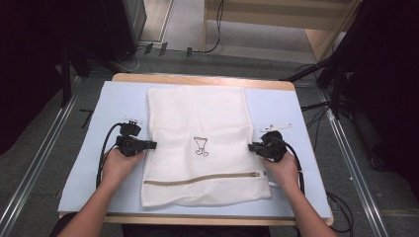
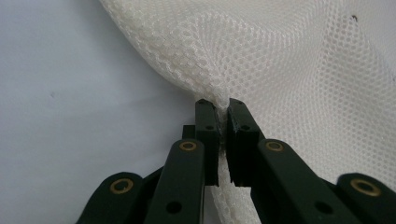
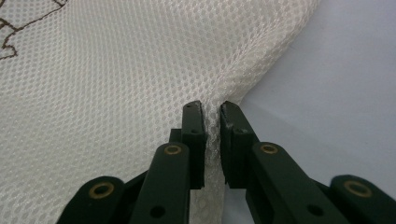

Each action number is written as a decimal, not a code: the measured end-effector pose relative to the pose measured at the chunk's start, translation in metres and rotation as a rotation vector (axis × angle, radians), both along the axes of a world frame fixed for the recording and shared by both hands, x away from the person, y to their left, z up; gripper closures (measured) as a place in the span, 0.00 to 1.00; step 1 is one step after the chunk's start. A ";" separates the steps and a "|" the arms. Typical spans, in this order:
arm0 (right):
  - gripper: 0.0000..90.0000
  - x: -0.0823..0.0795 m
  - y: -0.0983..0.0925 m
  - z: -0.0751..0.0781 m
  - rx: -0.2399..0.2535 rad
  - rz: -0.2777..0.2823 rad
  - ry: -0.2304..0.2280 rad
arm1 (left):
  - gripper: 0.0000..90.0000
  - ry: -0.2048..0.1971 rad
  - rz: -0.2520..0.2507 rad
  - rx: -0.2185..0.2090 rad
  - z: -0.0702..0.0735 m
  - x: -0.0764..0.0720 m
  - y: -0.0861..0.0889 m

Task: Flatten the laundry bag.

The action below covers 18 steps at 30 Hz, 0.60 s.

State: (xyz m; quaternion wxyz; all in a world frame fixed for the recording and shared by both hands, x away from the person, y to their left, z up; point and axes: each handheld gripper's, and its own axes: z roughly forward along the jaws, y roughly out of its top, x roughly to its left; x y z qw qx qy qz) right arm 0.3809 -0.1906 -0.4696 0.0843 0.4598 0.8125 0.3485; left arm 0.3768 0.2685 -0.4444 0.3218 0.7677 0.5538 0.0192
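A white mesh laundry bag with a tan zipper (image 1: 197, 143) lies flat mid-counter on the pale blue mat (image 1: 99, 163). My left hand-held gripper (image 1: 148, 145) pinches the bag's left edge, and my right hand-held gripper (image 1: 253, 146) pinches its right edge, each clamped on mesh.

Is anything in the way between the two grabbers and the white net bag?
No. The left gripper and right gripper are each already shut on an edge of the mesh bag, with nothing between.
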 end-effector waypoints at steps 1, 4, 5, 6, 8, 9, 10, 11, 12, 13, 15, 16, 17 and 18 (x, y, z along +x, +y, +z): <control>0.94 0.001 0.000 0.000 0.001 0.003 0.004 | 0.96 -0.005 0.002 -0.001 0.001 0.003 0.002; 0.94 0.006 0.000 0.002 0.034 -0.013 0.009 | 0.96 -0.006 0.004 0.008 0.001 0.015 0.009; 0.94 0.008 0.001 0.003 0.046 -0.018 0.013 | 0.96 -0.011 0.016 -0.006 0.001 0.018 0.011; 0.94 0.011 0.002 0.003 0.050 -0.020 0.011 | 0.96 -0.013 0.020 -0.009 0.001 0.022 0.013; 0.94 0.015 0.006 0.003 0.038 -0.019 -0.002 | 0.96 -0.023 0.019 0.002 0.002 0.029 0.015; 0.94 0.018 0.007 0.002 0.044 -0.022 -0.011 | 0.95 -0.033 0.015 0.008 0.003 0.033 0.016; 0.94 0.020 0.009 0.002 0.044 -0.025 -0.001 | 0.95 -0.038 0.020 0.011 0.003 0.036 0.016; 0.94 0.023 0.010 0.002 0.044 -0.027 0.004 | 0.95 -0.039 0.024 0.011 0.004 0.040 0.017; 0.94 0.024 0.011 0.003 0.051 -0.029 -0.005 | 0.95 -0.042 0.028 0.013 0.004 0.043 0.018; 0.94 0.025 0.012 0.003 0.056 -0.032 -0.015 | 0.95 -0.046 0.033 0.009 0.003 0.046 0.019; 0.94 0.028 0.013 0.003 0.064 -0.034 -0.007 | 0.95 -0.036 0.038 0.011 0.001 0.051 0.021; 0.94 0.029 0.013 0.003 0.065 -0.033 -0.005 | 0.94 -0.036 0.035 0.010 -0.001 0.052 0.021; 0.93 0.029 0.013 0.002 0.065 -0.035 -0.002 | 0.92 -0.038 0.035 0.009 -0.002 0.052 0.021; 0.91 0.029 0.013 0.001 0.060 -0.028 -0.005 | 0.89 -0.036 0.032 0.011 -0.002 0.052 0.021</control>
